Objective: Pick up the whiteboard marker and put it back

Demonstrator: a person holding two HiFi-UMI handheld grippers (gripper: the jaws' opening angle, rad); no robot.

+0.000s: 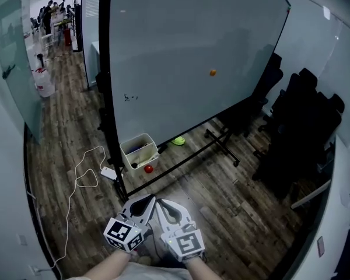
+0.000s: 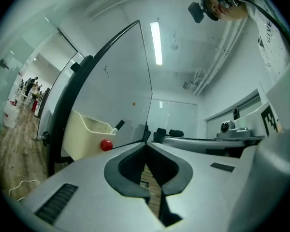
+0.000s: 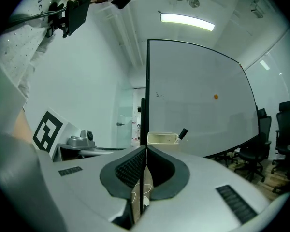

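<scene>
Left tool (image 1: 147, 203) and right tool (image 1: 163, 206) sit low and side by side close to the person's body. Each has its jaws pressed together with nothing between them. Well ahead of both, a cream plastic bin (image 1: 139, 150) stands on the wood-plank floor (image 1: 221, 203). It is at the foot of the black frame that carries the large white whiteboard (image 1: 192, 51). The whiteboard marker (image 2: 119, 125) stands tilted in that bin, well apart from either tool. Its black cap pokes above the rim on the side nearer the board, and a short length of white barrel shows below the cap. A small red ball (image 1: 148, 168) lies just beside the bin.
</scene>
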